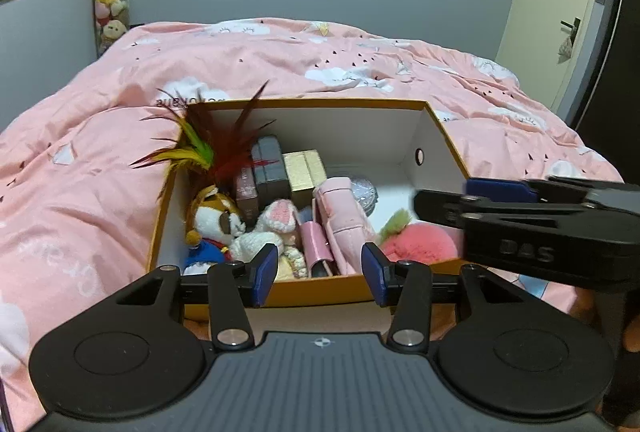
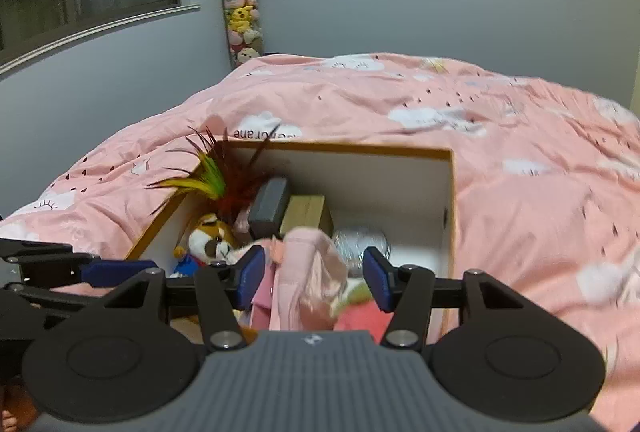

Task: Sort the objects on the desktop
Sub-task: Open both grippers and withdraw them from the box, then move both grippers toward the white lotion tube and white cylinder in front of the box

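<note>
From your left wrist, your left gripper (image 1: 319, 272) stands wide and empty before the near rim of the orange cardboard box (image 1: 320, 104) on the pink duvet (image 1: 360, 60). Inside lie a pink quilted pouch (image 1: 340, 220) and a plush dog (image 1: 216, 220).

From your right wrist, your right gripper (image 2: 316, 278) also gapes, gripping nothing, over the pouch (image 2: 308, 272).

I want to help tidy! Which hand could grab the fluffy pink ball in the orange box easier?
Probably the right. The right hand-held gripper is open at the orange cardboard box's right end, beside the fluffy pink plush ball. The left hand-held gripper, also open, faces the pink padded pouch mid-box.
</note>
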